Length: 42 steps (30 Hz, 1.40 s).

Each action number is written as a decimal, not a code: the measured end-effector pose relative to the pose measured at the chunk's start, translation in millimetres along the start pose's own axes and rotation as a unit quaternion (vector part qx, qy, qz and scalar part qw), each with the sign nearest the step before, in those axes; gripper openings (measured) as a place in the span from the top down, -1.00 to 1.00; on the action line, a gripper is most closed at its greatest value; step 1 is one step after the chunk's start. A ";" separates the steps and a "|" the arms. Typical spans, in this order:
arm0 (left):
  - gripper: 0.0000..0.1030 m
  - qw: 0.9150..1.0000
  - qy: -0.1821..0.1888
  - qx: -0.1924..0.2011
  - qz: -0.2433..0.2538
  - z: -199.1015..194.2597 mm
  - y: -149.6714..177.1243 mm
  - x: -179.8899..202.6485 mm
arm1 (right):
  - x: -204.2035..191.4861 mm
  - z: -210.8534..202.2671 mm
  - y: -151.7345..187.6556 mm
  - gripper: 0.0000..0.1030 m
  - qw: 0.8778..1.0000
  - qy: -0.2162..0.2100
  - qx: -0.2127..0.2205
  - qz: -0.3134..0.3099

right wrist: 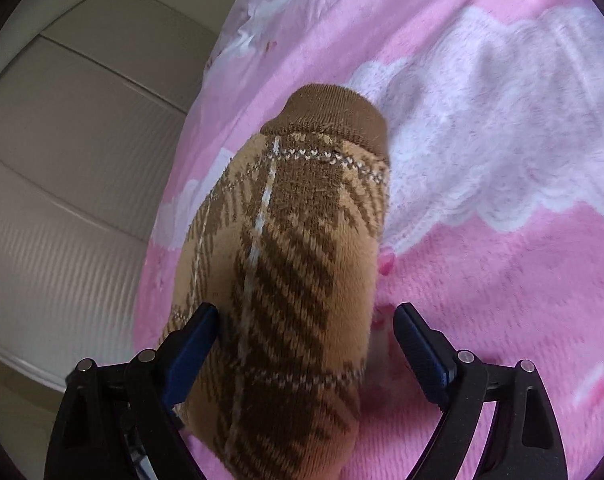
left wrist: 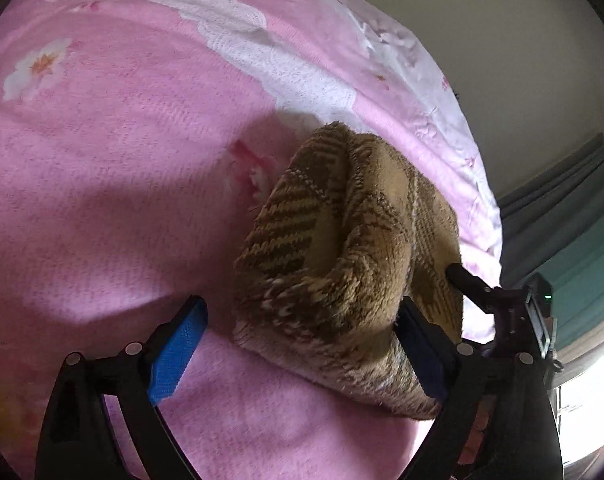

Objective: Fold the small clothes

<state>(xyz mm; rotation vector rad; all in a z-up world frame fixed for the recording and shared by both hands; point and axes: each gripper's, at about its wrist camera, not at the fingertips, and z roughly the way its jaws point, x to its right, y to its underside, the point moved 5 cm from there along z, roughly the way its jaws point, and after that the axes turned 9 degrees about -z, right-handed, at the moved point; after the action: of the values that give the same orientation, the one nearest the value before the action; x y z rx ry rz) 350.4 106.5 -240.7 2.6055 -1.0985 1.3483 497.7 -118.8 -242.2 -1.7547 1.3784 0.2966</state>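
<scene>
My left gripper [left wrist: 302, 320] and right gripper [right wrist: 306, 320] both gape wide around the brown sock [right wrist: 294, 264] on the pink blanket [left wrist: 102, 200].

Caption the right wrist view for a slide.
Open right gripper straddles a brown plaid sock lying on a pink floral blanket.

Both cameras sit just behind their own fingers, tilted down, very close to the sock [left wrist: 342, 256] on the pink blanket [left wrist: 102, 200]. The left view faces the sock's open folded end, wall and curtain [left wrist: 562, 208] beyond. The right view [right wrist: 298, 280] looks along it toward the cuff, cabinet [right wrist: 74, 120] beyond.
</scene>
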 end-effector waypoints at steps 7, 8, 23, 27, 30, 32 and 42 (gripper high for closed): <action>-0.83 1.000 0.012 0.010 -0.006 9.2 -0.8 2.6 | 5.9 22.8 -19.0 -0.78 0.999 -0.052 -0.017 0.002; -0.83 1.000 0.015 0.009 -0.008 10.9 -1.1 2.9 | 4.9 26.1 -20.8 -0.78 0.998 -0.054 -0.020 0.000; -0.32 0.999 0.037 0.016 -0.025 20.1 -9.8 6.1 | -3.3 49.7 -30.3 -0.45 0.998 -0.048 -0.023 -0.014; -0.15 0.999 0.026 0.028 -0.003 7.5 -8.3 14.5 | -12.0 37.2 -26.7 -0.27 0.999 -0.044 -0.004 -0.020; -0.12 0.999 0.025 0.029 -0.003 -4.8 -9.2 18.4 | -19.2 25.2 -23.0 -0.22 0.999 -0.039 0.004 -0.025; -0.12 0.999 0.027 0.031 -0.001 -14.6 -11.8 21.5 | -25.4 16.7 -20.4 -0.20 0.999 -0.040 0.006 -0.025; -0.11 0.997 0.033 0.073 0.009 -96.9 -60.3 14.3 | -111.0 9.7 -17.9 -0.18 0.997 -0.062 0.023 -0.048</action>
<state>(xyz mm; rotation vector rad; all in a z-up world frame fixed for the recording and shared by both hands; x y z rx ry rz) 322.2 173.7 -151.6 2.6326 -1.0553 1.5623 476.4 -36.4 -168.1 -1.7292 1.2009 0.3137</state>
